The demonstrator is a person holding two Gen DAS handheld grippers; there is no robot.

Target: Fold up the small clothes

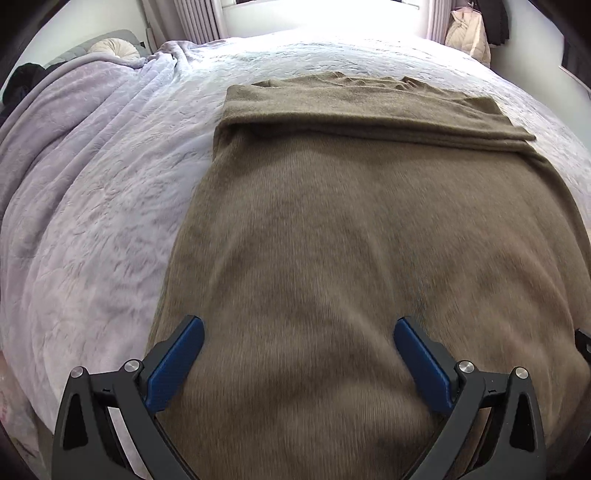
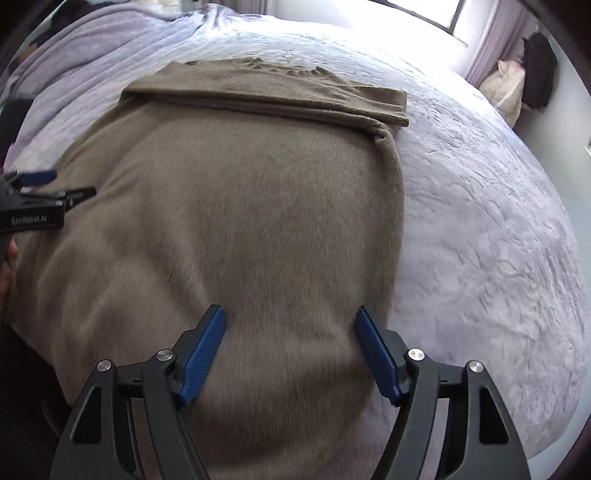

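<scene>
On the pale quilted bedspread (image 1: 122,192) lies a brown knit sweater (image 1: 332,221), its sleeves folded across the far end. Above its near part, the left gripper (image 1: 299,338) and right gripper (image 2: 290,325) both gape wide, holding nothing.

A pale lilac quilted bedspread (image 1: 110,206) covers the bed and fills most of both views, its surface embossed with a swirling pattern. Along its left side lies a ribbed, plush lavender blanket (image 1: 48,110), bunched in soft folds. A round cream cushion (image 1: 114,48) rests at the head of the bed against a grey headboard (image 1: 107,37). Behind the bed, pleated curtains (image 1: 195,18) flank a bright window (image 2: 424,14). At the far right, a cream padded jacket (image 1: 467,33) hangs beside dark clothing (image 1: 495,18); in the right wrist view both appear near the wall (image 2: 543,122).
</scene>
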